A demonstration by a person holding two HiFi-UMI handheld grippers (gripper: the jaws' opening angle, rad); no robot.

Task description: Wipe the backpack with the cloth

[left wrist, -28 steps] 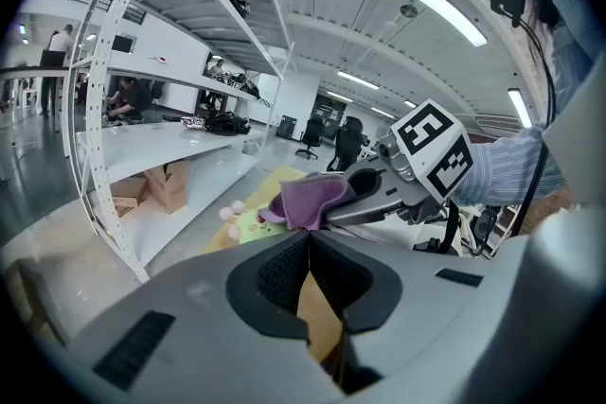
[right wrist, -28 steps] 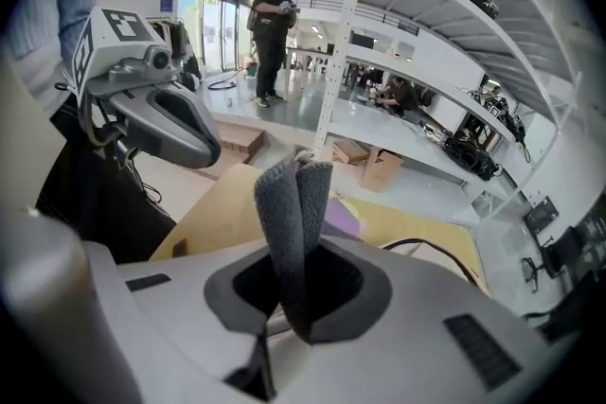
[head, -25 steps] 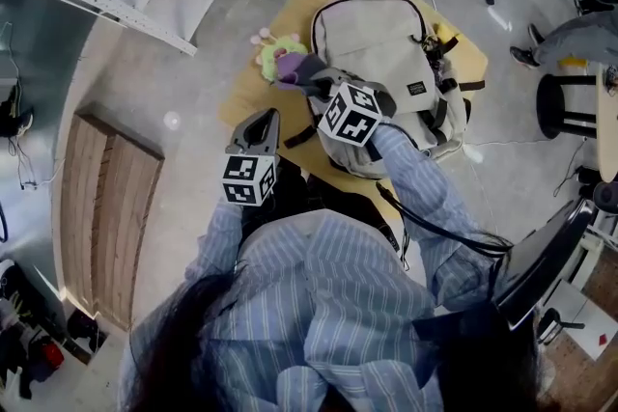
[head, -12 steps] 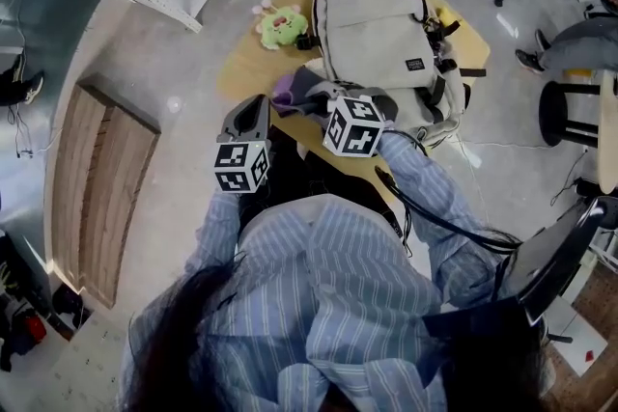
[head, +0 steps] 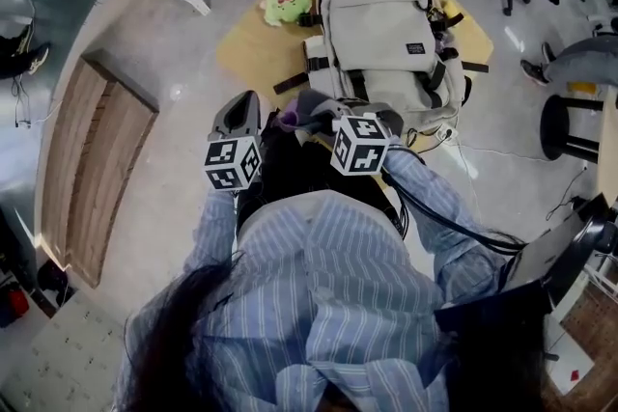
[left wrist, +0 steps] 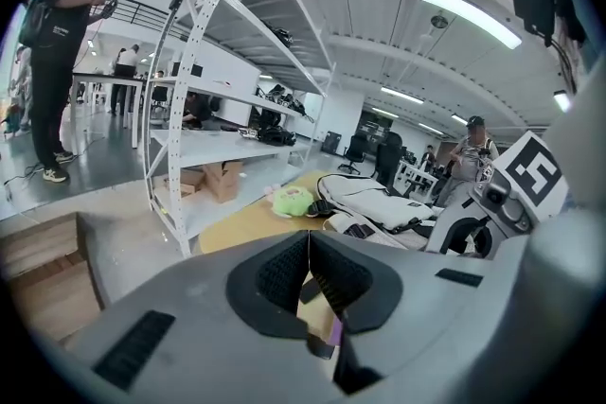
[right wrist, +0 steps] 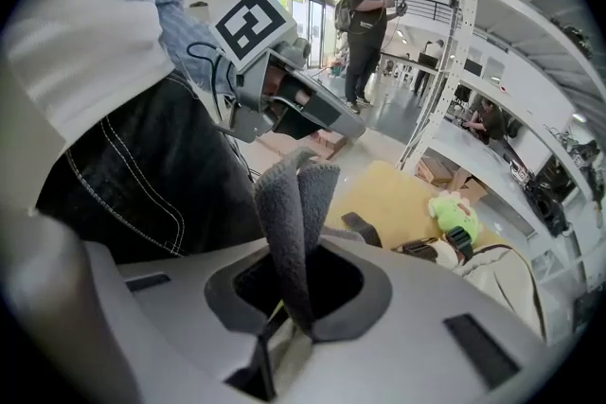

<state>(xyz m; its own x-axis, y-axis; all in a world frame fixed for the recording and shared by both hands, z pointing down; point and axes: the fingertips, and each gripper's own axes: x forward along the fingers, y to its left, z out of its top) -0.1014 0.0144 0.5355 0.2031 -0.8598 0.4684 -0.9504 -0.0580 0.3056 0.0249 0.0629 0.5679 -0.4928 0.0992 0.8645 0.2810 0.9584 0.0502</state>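
Two grippers hang near the front edge of the counter [head: 253, 63], short of the beige backpack [head: 375, 19] that lies flat on it beside a green plush toy [head: 283, 3]. Your right gripper [right wrist: 301, 303] is clamped on a folded grey cloth [right wrist: 289, 213], which stands up above the jaws. Your left gripper [left wrist: 309, 253] is closed, pads touching, with nothing between them. Expect soft, yielding fabric: the bag will probably slide under strokes, so pin a strap or its top edge with your left gripper.

No legible text anywhere
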